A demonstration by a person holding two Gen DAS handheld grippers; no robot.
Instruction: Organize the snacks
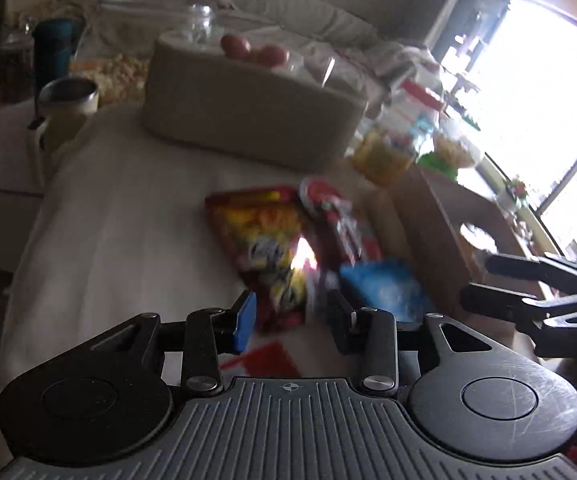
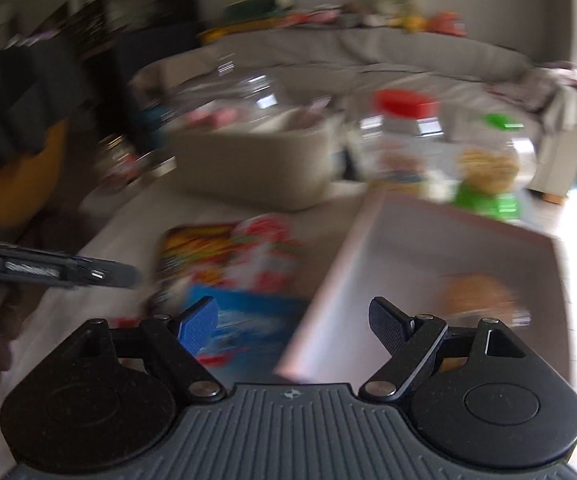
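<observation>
Snack packets lie on a white-clothed table [image 1: 120,224]: a red and yellow packet [image 1: 264,244], a red and white packet [image 1: 340,220] and a blue packet [image 1: 384,284]. My left gripper [image 1: 292,320] is open and empty, low over the near end of the red and yellow packet. My right gripper [image 2: 294,326] is open and empty, above the left wall of a cardboard box [image 2: 428,248] that holds a round brown snack [image 2: 476,292]. The blue packet [image 2: 248,320] lies left of the box. Both views are blurred.
A beige bin [image 1: 248,112] stands behind the packets, with a red-lidded jar [image 1: 400,136] and a green-lidded jar [image 1: 452,148] to its right. A steel cup [image 1: 68,100], glass jars and a teal bottle [image 1: 52,52] crowd the left. A sofa lies beyond.
</observation>
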